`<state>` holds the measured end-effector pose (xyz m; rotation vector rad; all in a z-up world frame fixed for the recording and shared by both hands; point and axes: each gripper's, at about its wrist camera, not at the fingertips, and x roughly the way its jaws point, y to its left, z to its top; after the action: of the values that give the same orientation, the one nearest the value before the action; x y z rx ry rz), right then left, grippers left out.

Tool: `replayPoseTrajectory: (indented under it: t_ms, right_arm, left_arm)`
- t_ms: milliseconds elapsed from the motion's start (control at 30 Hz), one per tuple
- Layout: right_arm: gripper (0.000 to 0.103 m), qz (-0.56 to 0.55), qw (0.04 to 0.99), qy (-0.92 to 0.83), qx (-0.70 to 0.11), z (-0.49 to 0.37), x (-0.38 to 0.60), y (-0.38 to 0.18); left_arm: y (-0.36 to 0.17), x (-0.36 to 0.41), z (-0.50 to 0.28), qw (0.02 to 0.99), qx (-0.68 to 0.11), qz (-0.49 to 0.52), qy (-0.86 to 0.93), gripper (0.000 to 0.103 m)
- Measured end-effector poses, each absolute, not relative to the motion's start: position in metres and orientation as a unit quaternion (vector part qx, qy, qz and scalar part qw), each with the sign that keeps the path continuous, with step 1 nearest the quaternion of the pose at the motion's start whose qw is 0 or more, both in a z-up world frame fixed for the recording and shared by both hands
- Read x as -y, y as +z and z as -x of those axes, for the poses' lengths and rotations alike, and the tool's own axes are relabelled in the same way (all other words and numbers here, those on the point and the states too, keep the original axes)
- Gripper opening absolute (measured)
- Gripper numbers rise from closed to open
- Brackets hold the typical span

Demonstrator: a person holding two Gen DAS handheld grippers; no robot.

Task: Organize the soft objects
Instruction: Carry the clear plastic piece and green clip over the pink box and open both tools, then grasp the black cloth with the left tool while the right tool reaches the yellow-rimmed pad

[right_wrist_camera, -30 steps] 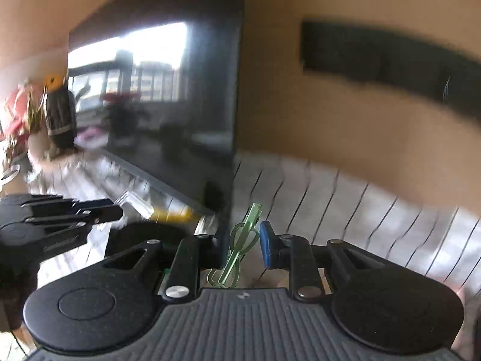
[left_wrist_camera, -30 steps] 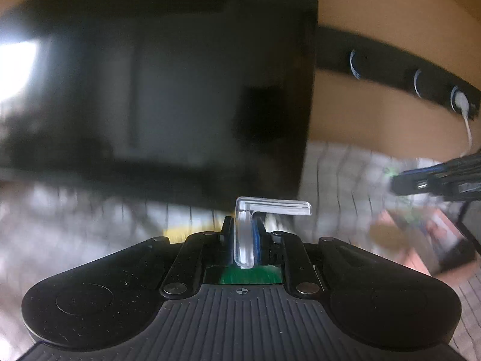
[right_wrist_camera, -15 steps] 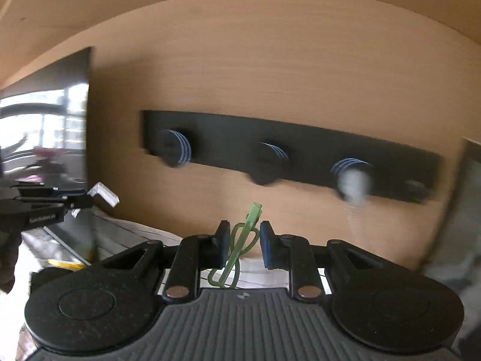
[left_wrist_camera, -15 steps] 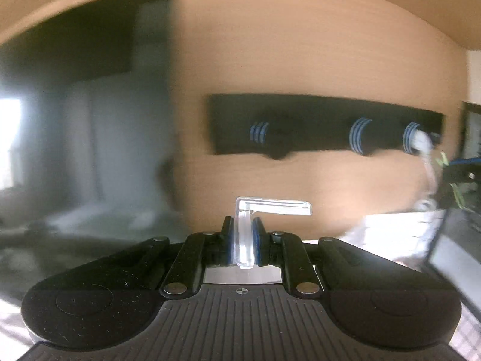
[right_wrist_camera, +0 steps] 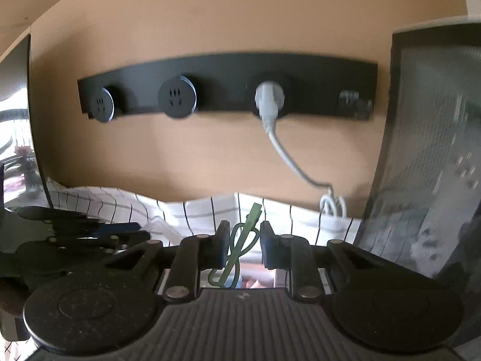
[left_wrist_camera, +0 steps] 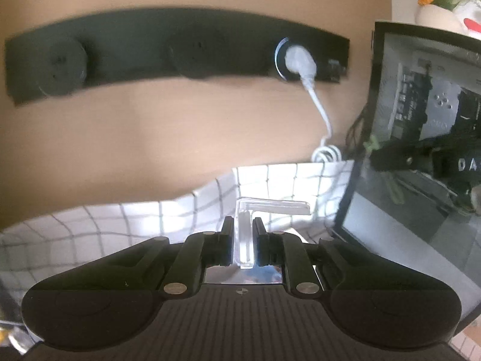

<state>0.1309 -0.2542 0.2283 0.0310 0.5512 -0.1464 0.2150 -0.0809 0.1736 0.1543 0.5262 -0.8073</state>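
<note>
Looks like you're at a desk in a home or small office: wood-panel wall [right_wrist_camera: 210,15] with a black power strip [right_wrist_camera: 225,85] mounted on it, one white plug [right_wrist_camera: 267,102] in. There's a checked cloth [left_wrist_camera: 150,219] on the surface, a dark screen [left_wrist_camera: 421,150] on your right, and a potted plant [left_wrist_camera: 436,6] up behind it.
</note>
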Motion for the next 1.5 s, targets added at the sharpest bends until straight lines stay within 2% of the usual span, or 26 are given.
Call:
replayPoseTrajectory:
  t_ms: [167, 233, 367, 533, 667, 967, 1233, 1367, 1500]
  right_arm:
    - [0.021, -0.042, 0.951, -0.060, -0.302, -0.147, 0.255, 0.204]
    - [0.022, -0.060, 0.945, -0.043, -0.319, -0.151, 0.256, 0.192]
    - [0.037, -0.099, 0.935, -0.036, -0.338, -0.156, 0.258, 0.177]
    - [0.038, -0.082, 0.933, -0.036, -0.349, -0.161, 0.246, 0.170]
    - [0.044, -0.065, 0.936, -0.034, -0.345, -0.160, 0.230, 0.171]
    - [0.048, -0.031, 0.941, 0.011, -0.336, -0.173, 0.157, 0.179]
    - [0.050, 0.002, 0.937, 0.091, -0.338, -0.205, 0.042, 0.178]
    - [0.059, 0.014, 0.928, 0.131, -0.349, -0.222, -0.016, 0.169]
    - [0.059, 0.040, 0.913, 0.168, -0.369, -0.234, -0.074, 0.152]
  left_arm:
    - [0.151, 0.092, -0.231, 0.856, -0.331, -0.056, -0.393, 0.016]
    - [0.140, 0.091, -0.229, 0.859, -0.338, -0.071, -0.379, 0.017]
    - [0.128, 0.084, -0.221, 0.862, -0.343, -0.089, -0.364, 0.017]
    - [0.125, 0.064, -0.214, 0.863, -0.351, -0.075, -0.356, 0.017]
    - [0.119, 0.038, -0.206, 0.861, -0.368, -0.053, -0.347, 0.017]
    - [0.120, -0.072, -0.185, 0.889, -0.354, 0.018, -0.290, 0.016]
    - [0.120, -0.215, -0.186, 0.926, -0.338, 0.054, -0.161, 0.016]
    - [0.113, -0.286, -0.183, 0.933, -0.338, 0.088, -0.088, 0.017]
    - [0.095, -0.340, -0.176, 0.925, -0.355, 0.121, -0.062, 0.017]
